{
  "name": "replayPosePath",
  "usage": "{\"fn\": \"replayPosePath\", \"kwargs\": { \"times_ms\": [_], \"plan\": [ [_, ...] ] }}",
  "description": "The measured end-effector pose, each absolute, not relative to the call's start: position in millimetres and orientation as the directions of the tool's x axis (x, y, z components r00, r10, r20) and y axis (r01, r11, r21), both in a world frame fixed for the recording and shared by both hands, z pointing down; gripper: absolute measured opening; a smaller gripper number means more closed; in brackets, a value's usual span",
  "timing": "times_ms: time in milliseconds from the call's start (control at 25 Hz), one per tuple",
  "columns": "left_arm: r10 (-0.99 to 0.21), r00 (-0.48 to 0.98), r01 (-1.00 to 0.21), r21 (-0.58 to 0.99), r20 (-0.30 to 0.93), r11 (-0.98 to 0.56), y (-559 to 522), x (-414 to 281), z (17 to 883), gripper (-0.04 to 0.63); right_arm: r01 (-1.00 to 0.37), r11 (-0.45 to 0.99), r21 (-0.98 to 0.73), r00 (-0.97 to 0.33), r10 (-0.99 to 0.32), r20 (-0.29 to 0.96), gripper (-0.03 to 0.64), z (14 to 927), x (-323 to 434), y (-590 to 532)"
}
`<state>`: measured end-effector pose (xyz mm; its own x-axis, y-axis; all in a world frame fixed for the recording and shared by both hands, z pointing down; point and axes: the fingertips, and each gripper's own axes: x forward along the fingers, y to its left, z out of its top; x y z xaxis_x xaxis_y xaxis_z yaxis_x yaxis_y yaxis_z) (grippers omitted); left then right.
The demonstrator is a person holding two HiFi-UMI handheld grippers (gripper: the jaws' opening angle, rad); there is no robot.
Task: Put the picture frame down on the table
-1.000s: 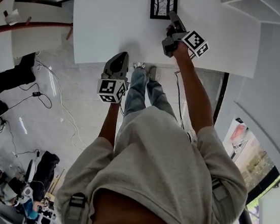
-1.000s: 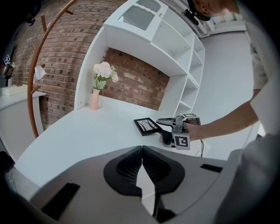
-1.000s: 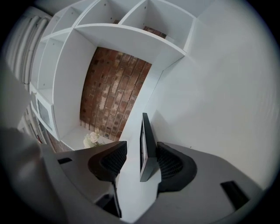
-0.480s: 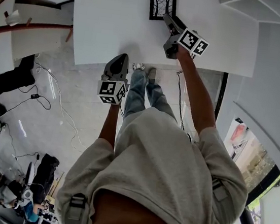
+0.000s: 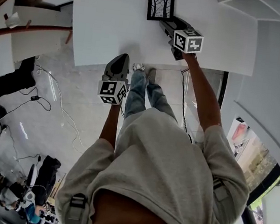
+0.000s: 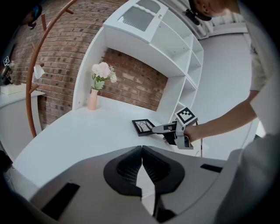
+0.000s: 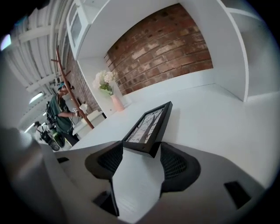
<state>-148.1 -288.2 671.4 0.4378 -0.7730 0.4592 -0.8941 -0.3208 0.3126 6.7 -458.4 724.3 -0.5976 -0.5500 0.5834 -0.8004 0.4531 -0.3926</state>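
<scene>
The black picture frame [image 5: 161, 5] with a tree drawing lies flat on the white table [image 5: 105, 22]. It also shows in the left gripper view [image 6: 142, 127] and the right gripper view [image 7: 148, 124]. My right gripper [image 5: 165, 23] rests low at the frame's near corner. Its jaws have just been opening and now stand wide. The frame's corner sits between the tips [image 7: 141, 151], and neither pad presses on it. My left gripper [image 5: 119, 61] hangs off the table's near edge. It is shut [image 6: 142, 151] and holds nothing.
A pink vase of pale flowers [image 6: 93, 98] stands at the table's far left. White shelves [image 6: 175, 57] and a brick wall rise behind the table. A curved wooden stand [image 6: 33, 87] is at the left. A person [image 7: 61, 116] stands far off. Cables [image 5: 55, 97] lie on the floor.
My right gripper has rolled so its marker cube faces up, and it has sunk a little at the frame's corner. The frame and my left gripper have not moved.
</scene>
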Motion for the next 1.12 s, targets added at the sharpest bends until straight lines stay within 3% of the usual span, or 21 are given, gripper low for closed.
{"fn": "replayPosePath", "kwargs": {
  "times_ms": [240,360,760,1040,1120],
  "plan": [
    [-0.773,0.435,-0.895,0.318,0.461,-0.314,-288.1,-148.3,671.6,0.017,-0.81,0.531,-0.248,-0.543,-0.523,0.656,0.269,732.7,9.6,-458.3],
    [-0.774,0.433,-0.895,0.32,0.463,-0.309,-286.7,-149.1,672.5,0.017,-0.81,0.551,-0.201,-0.517,-0.506,0.691,0.221,737.1,10.4,-459.0],
    [-0.78,0.424,-0.899,0.317,0.46,-0.301,-282.1,-149.9,667.9,0.017,-0.826,0.53,-0.192,-0.5,-0.532,0.684,0.211,732.8,18.8,-457.9],
    [-0.782,0.427,-0.899,0.308,0.454,-0.311,-282.8,-144.5,663.4,0.017,-0.849,0.508,-0.148,-0.473,-0.605,0.64,0.059,715.3,28.4,-454.4],
    [-0.783,0.428,-0.899,0.304,0.451,-0.316,-282.9,-142.9,661.2,0.017,-0.854,0.5,-0.145,-0.472,-0.625,0.622,0.046,708.5,32.0,-451.9]
  ]
}}
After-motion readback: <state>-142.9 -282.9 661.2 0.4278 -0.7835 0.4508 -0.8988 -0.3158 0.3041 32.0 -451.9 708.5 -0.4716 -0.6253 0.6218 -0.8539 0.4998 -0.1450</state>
